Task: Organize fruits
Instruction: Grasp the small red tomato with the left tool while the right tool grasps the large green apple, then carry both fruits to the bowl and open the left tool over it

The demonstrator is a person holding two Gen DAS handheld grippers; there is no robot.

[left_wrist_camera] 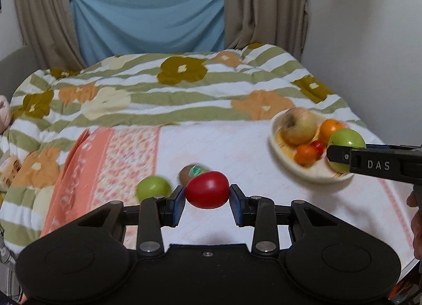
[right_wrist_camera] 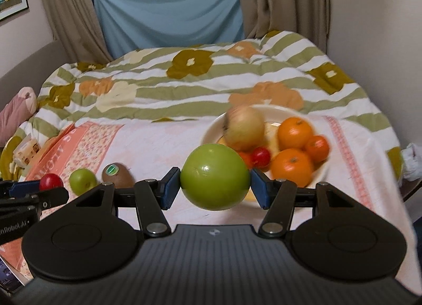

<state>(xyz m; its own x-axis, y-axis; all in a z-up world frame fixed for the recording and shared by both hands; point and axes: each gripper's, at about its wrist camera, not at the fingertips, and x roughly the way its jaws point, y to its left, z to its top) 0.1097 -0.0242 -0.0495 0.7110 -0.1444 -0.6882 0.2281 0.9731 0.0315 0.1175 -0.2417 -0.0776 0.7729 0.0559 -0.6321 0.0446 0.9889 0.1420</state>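
Note:
My left gripper (left_wrist_camera: 207,194) is shut on a small red fruit (left_wrist_camera: 207,193), held above the cloth. Behind it on the cloth lie a small green fruit (left_wrist_camera: 152,187) and a kiwi (left_wrist_camera: 190,171) with a sticker. My right gripper (right_wrist_camera: 215,180) is shut on a large green apple (right_wrist_camera: 215,176), just in front of the cream bowl (right_wrist_camera: 211,127). The bowl holds a pale apple (right_wrist_camera: 245,128), oranges (right_wrist_camera: 294,132) and a small red fruit (right_wrist_camera: 260,156). In the left wrist view the right gripper (left_wrist_camera: 340,156) and its green apple (left_wrist_camera: 345,138) appear at the bowl (left_wrist_camera: 274,130).
A white and peach cloth (left_wrist_camera: 224,146) covers the near surface. Behind it lies a striped, flowered quilt (left_wrist_camera: 168,94). Curtains and a blue sheet (left_wrist_camera: 150,20) hang at the back, with a wall close on the right. A pink pillow (right_wrist_camera: 15,112) lies at the left.

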